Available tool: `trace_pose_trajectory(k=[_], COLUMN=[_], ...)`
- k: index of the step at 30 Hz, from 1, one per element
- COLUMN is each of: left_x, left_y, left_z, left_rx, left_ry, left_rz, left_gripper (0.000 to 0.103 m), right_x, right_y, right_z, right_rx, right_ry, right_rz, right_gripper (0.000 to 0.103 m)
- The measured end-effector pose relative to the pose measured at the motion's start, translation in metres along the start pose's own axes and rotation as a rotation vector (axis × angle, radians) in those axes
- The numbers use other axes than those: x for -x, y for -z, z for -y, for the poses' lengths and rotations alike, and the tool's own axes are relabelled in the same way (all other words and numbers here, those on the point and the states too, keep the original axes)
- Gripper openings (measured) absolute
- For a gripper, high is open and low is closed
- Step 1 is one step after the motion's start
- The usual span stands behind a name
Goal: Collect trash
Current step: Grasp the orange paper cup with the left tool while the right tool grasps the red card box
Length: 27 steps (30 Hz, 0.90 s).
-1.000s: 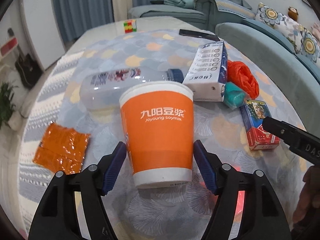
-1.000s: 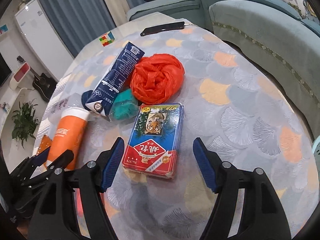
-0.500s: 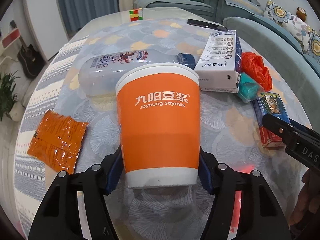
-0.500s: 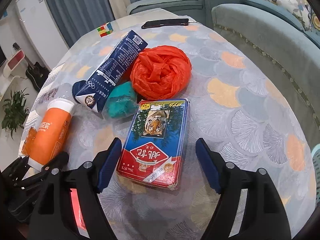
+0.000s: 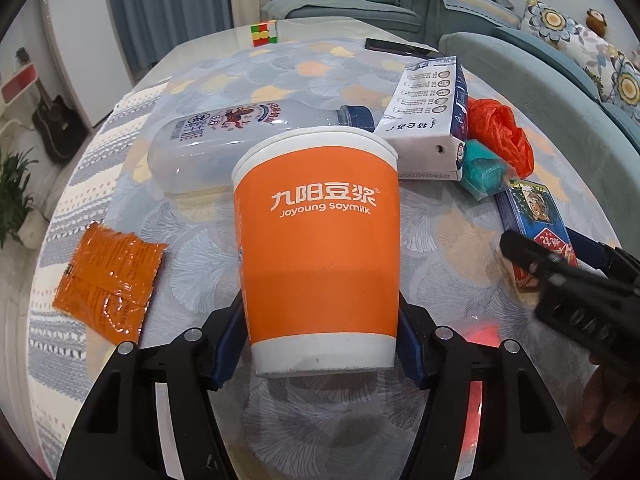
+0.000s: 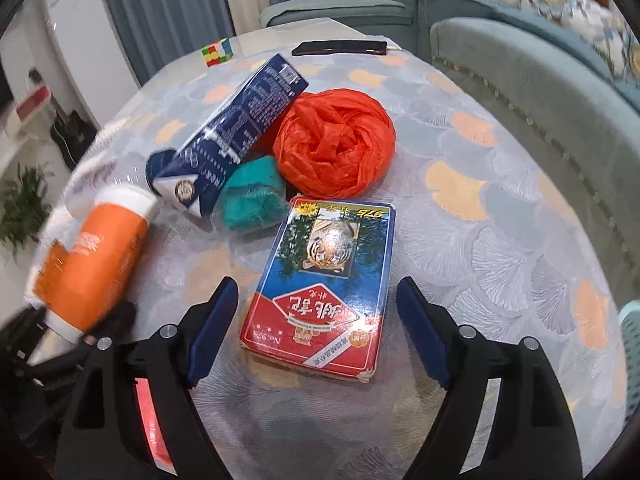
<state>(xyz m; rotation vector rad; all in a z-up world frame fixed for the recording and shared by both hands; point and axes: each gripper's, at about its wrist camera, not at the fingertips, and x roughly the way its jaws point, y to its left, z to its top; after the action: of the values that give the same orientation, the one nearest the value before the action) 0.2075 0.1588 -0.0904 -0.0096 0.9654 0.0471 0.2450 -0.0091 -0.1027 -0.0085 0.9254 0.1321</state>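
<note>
My left gripper (image 5: 322, 340) is shut on an orange soymilk paper cup (image 5: 320, 248), its pads pressed to the cup's lower sides; the cup also shows in the right wrist view (image 6: 94, 264), blurred. My right gripper (image 6: 316, 320) is open, its jaws on either side of the near end of a blue-and-red playing-card box (image 6: 324, 284) lying flat on the table. The card box also shows in the left wrist view (image 5: 536, 220), with the right gripper's finger (image 5: 532, 256) over it.
On the patterned tablecloth (image 6: 480, 208) lie a plastic bottle (image 5: 240, 136), a milk carton (image 5: 432, 128), an orange plastic bag (image 6: 336, 144), a teal wad (image 6: 252, 196) and an orange sachet (image 5: 108, 280). A phone (image 6: 340, 47) and puzzle cube (image 5: 264, 33) are far. A sofa (image 6: 540, 80) borders the right.
My left gripper has closed on the orange cup and lifted it slightly. My right gripper has moved forward so its open jaws flank the card box.
</note>
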Motion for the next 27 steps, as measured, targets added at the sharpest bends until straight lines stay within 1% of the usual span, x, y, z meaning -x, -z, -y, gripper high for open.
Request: trace_pose_trajectory(k=[2,3,4,5,10,14,17,22,25,27], left_x=[0.002,0.002,0.003,0.004,0.008,0.01,0.012,0.019,0.027,0.032], left_y=[0.001,0.0,-0.001,-0.001,-0.001,-0.002,-0.003,-0.004,-0.007,-0.009], left_z=[0.0,0.0,0.001,0.001,0.004,0.005,0.005,0.004,0.004,0.005], left_rx=[0.001,0.002,0.002,0.001,-0.011,-0.016,-0.016,-0.011,-0.002,-0.004], left_ry=[0.001,0.002,0.002,0.003,0.002,0.0,0.001,-0.005,-0.006,-0.004], left_rz=[0.004,0.007,0.009,0.011,0.022,0.035,0.045,0.072,0.1,0.113], left_gripper=[0.061,0.061,0.061,0.061,0.061,0.061,0.061,0.06,0.054,0.033], right_x=[-0.001,0.0,0.001,0.002,0.006,0.016,0.028,0.037,0.04,0.042], right_y=[0.003,0.004,0.003,0.003,0.004,0.003,0.001,-0.002,-0.002,-0.003], right_z=[-0.003,-0.002,-0.001,0.0,0.003,0.005,0.004,0.002,0.001,0.0], right_rx=[0.026,0.022,0.016,0.02,0.028,0.027,0.039,0.054,0.057,0.054], right_ry=[0.052,0.052,0.048,0.045,0.006,0.017,0.035,0.031,0.022,0.015], right_rz=[0.008,0.012,0.012,0.013,0.009,0.06,0.122,0.162,0.172,0.177], right_gripper=[0.077,0.075,0.066,0.061,0.061,0.059,0.058,0.058,0.058,0.058])
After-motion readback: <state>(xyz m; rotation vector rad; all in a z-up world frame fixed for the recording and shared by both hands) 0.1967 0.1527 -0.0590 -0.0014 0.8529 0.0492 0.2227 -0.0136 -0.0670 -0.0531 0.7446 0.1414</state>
